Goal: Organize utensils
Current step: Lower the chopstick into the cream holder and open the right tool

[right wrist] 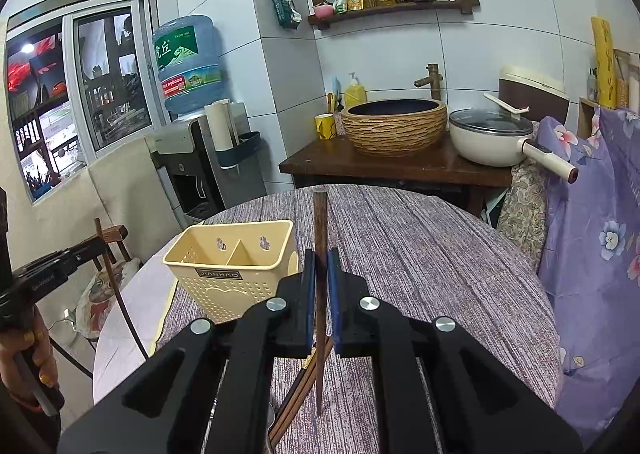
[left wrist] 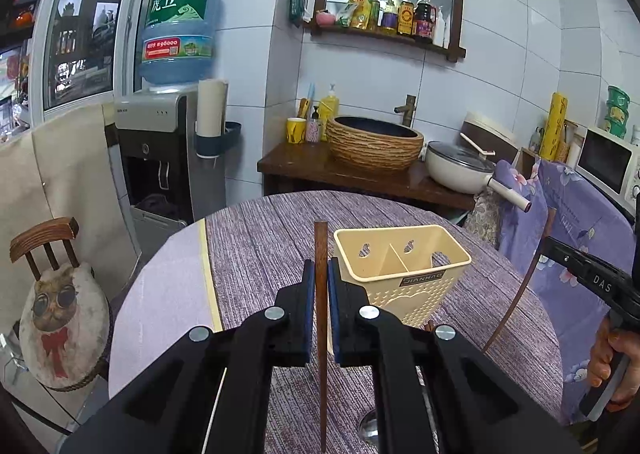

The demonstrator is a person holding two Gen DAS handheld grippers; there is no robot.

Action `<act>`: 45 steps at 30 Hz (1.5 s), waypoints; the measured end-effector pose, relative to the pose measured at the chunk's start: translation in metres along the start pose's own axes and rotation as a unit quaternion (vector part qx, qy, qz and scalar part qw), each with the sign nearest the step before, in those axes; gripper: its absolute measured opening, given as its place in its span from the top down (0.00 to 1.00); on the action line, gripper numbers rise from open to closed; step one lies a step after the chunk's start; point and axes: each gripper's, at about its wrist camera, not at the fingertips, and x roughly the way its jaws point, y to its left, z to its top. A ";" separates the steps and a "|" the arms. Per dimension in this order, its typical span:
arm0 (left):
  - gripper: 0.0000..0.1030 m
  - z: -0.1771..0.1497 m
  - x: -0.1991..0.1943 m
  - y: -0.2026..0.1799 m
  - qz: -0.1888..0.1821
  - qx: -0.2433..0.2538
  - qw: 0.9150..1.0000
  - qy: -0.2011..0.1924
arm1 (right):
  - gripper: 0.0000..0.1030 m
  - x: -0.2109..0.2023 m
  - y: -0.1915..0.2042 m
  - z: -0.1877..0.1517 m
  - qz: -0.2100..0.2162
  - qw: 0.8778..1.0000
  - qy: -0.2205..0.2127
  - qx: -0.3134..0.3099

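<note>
A cream two-compartment utensil holder [left wrist: 400,270] stands empty on the round table; it also shows in the right wrist view [right wrist: 232,266]. My left gripper [left wrist: 321,278] is shut on a dark wooden chopstick [left wrist: 320,254], held upright just left of the holder. My right gripper [right wrist: 321,274] is shut on another dark chopstick [right wrist: 320,221], upright, right of the holder. More chopsticks [right wrist: 304,386] lie on the table under my right gripper. A metal spoon [left wrist: 370,428] lies under my left gripper.
The round table has a purple-grey striped cloth [right wrist: 420,246]. A chair with a cat cushion [left wrist: 60,318] stands left. Behind are a water dispenser [left wrist: 168,149], a wooden counter with a basin [left wrist: 374,141] and a pan [left wrist: 460,167]. Floral fabric [right wrist: 592,238] hangs at the right.
</note>
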 end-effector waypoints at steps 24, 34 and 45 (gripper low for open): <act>0.93 0.058 -0.040 0.009 -0.008 0.005 0.999 -0.042 | 0.93 -0.032 0.023 0.052 0.051 0.998 -0.017 -0.016; 0.93 0.143 -0.070 -0.003 -0.037 -0.016 0.994 -0.101 | 0.93 -0.048 0.057 0.135 0.077 0.994 -0.074 -0.017; 0.93 0.121 0.002 -0.025 -0.039 -0.036 0.996 -0.072 | 0.93 0.013 0.064 0.126 0.048 0.996 -0.077 -0.002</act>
